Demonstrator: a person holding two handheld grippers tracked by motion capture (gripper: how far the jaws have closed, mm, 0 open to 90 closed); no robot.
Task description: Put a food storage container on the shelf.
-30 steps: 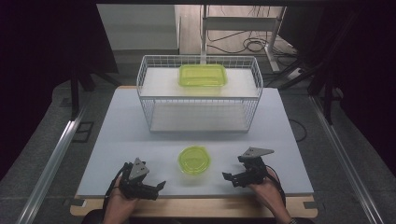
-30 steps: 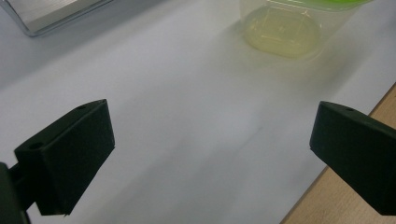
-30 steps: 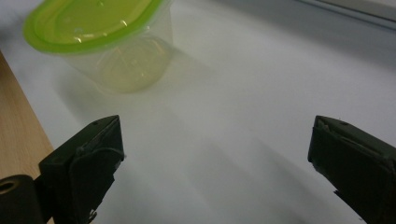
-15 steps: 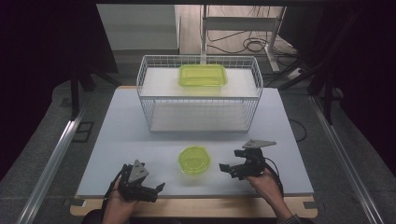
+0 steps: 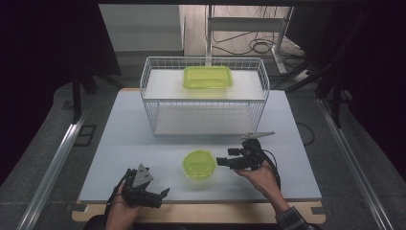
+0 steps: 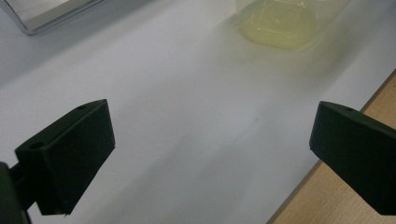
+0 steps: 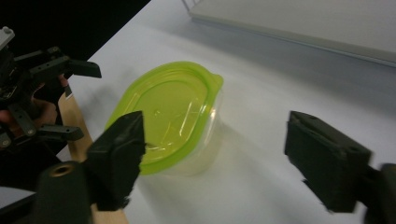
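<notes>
A round clear container with a lime-green lid stands on the white table near the front; its pale base is at the top of the left gripper view. My right gripper points left at its right side. Its jaws have just been closing but stand apart. The container sits just ahead of them, close to the left jaw, and neither pad presses on it. My left gripper rests open and empty by the front edge, left of the container.
A white wire rack stands at the back middle of the table, with a rectangular green-lidded box on its top shelf. A wooden strip runs along the table's front edge. Dark floor and cables surround the table.
My right gripper has moved left and a little up toward the round container, and its jaws have narrowed. The left gripper and the container have stayed put.
</notes>
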